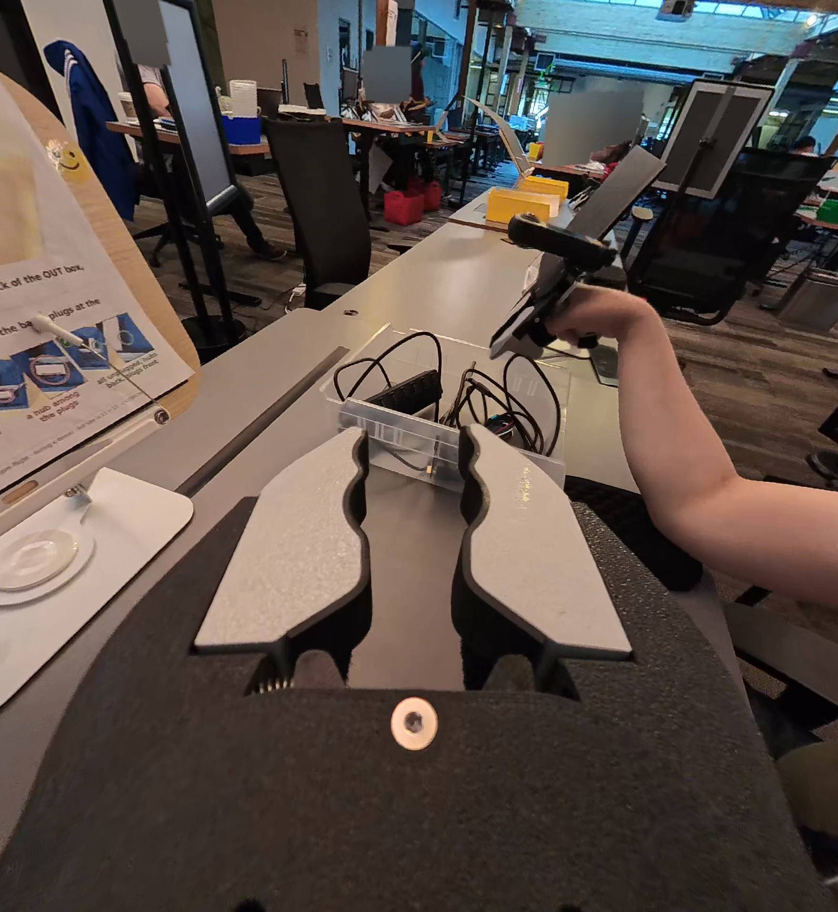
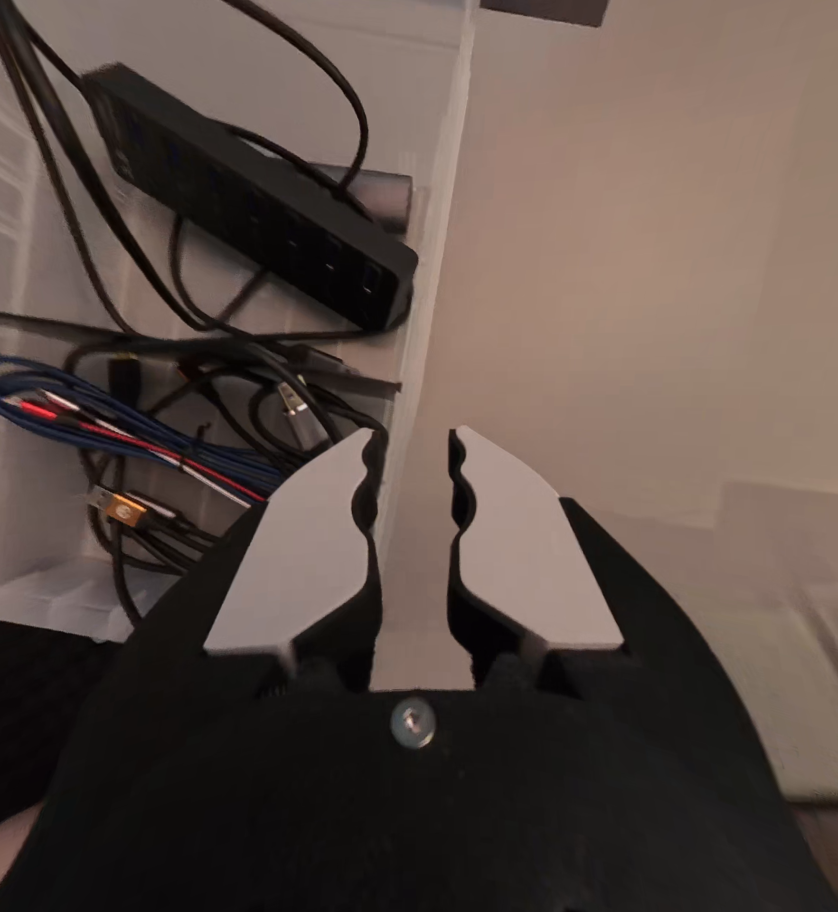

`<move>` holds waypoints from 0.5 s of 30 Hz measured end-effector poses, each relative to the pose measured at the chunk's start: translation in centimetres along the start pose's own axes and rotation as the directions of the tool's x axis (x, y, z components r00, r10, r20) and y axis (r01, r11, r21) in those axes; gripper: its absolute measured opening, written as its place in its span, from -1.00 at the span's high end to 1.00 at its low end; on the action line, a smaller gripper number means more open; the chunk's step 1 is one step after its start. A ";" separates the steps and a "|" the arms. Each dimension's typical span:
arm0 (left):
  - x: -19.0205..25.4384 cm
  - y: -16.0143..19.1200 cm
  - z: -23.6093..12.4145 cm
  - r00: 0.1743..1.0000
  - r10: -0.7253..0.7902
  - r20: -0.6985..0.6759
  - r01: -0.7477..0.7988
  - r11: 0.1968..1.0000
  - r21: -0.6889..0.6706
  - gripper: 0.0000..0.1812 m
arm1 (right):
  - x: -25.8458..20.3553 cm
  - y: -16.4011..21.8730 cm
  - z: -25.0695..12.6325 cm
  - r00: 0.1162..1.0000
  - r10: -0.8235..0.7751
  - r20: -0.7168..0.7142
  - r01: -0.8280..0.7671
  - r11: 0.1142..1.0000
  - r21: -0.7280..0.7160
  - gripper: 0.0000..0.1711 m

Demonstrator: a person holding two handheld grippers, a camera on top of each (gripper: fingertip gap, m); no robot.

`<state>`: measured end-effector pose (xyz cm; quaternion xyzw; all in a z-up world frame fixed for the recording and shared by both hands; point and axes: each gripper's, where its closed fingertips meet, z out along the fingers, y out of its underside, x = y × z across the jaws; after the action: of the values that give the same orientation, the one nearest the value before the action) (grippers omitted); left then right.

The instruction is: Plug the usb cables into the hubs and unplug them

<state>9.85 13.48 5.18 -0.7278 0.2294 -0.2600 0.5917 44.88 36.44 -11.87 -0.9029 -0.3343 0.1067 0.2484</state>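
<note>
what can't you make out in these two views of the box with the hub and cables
- Right wrist view: motion blur hides whether any port of the black hub is occupied.
- Right wrist view: the right gripper covers the near cable ends.
- Left wrist view: the clear box wall and tangle hide the plugs; the hub's ports are too small.

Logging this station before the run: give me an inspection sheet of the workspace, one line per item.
Surface: grey table, mostly bare around the bin.
Job's things: black hub lies in the clear bin; a grey hub partly shows behind it.
Clutter: instruction sheet on a stand at left.
Grippers: left hand-held gripper open, empty, short of the bin; right hand-held gripper open, empty, above the bin's edge.
Cables: tangled in the bin, black ones, a blue bundle, a gold plug; whether any is plugged in, cannot tell.
Surroundings: open office, desks, chair, yellow boxes.
</note>
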 end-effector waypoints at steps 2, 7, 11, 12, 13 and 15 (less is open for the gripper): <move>-0.1 0.0 -0.2 1.000 -0.002 0.021 0.002 1.000 -0.009 0.62 | -0.2 0.8 1.2 0.996 0.063 0.058 -0.060 0.997 -0.056 0.78; 0.2 -0.5 -1.9 0.994 0.021 0.104 -0.019 1.000 -0.024 0.65 | -1.4 2.4 2.3 0.957 0.259 0.132 -0.228 0.950 -0.214 0.90; 2.1 -1.1 -4.6 0.998 -0.056 0.042 0.055 0.998 0.032 0.68 | -1.3 1.9 2.7 0.933 0.345 0.103 -0.313 0.919 -0.241 0.91; 2.3 -1.1 -5.5 0.995 -0.092 0.037 0.091 0.995 0.040 0.69 | -1.5 1.6 2.9 0.928 0.359 0.098 -0.328 0.914 -0.240 0.91; 2.1 -0.8 -6.6 0.991 -0.119 0.066 0.116 0.992 0.044 0.69 | -1.8 1.3 3.1 0.922 0.374 0.099 -0.343 0.908 -0.241 0.91; 0.4 0.1 -9.4 0.971 -0.130 0.202 0.127 0.991 0.029 0.69 | -2.8 0.9 3.3 0.921 0.370 0.122 -0.330 0.907 -0.260 0.90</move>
<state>4.04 6.20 6.69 -0.7590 0.1178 -0.2237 0.6000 42.06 35.22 -15.09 -0.9588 -0.1964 0.1855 0.0876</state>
